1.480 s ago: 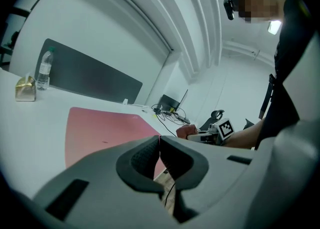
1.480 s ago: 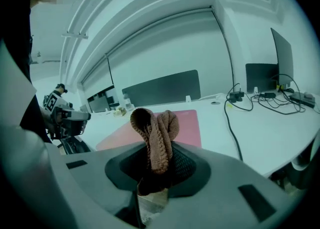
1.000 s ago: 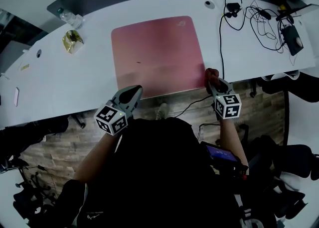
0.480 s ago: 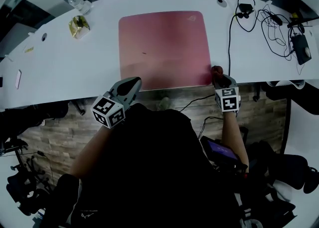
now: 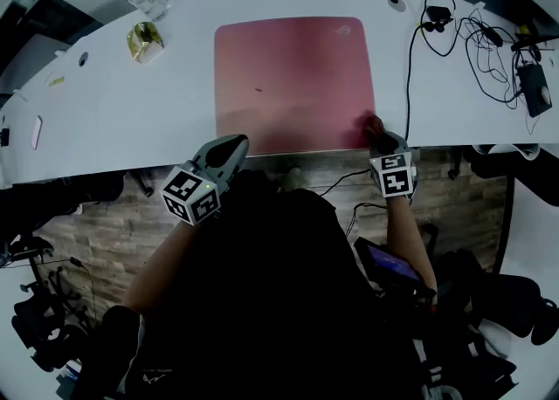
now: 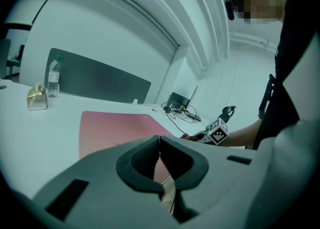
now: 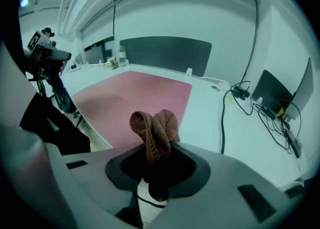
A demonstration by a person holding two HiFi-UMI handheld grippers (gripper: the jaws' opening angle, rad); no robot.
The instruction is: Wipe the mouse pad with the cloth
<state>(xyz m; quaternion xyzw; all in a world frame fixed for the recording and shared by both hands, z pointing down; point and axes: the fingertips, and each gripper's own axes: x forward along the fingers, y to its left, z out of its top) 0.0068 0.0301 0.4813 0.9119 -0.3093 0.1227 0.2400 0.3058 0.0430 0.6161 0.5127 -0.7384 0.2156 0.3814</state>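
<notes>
Right gripper (image 5: 381, 138) jaws pinch the bunched cloth (image 7: 155, 132) at the pad's (image 5: 293, 75) near right corner. Left gripper (image 6: 160, 145) jaws pressed together, empty. White desk (image 5: 131, 123); wood floor (image 5: 96, 245).

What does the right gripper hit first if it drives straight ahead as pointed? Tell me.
Most likely the pink mouse pad: the right gripper, shut on the cloth, points low over the pad's near right corner, so the cloth would meet it first. Height above it is unclear.
</notes>
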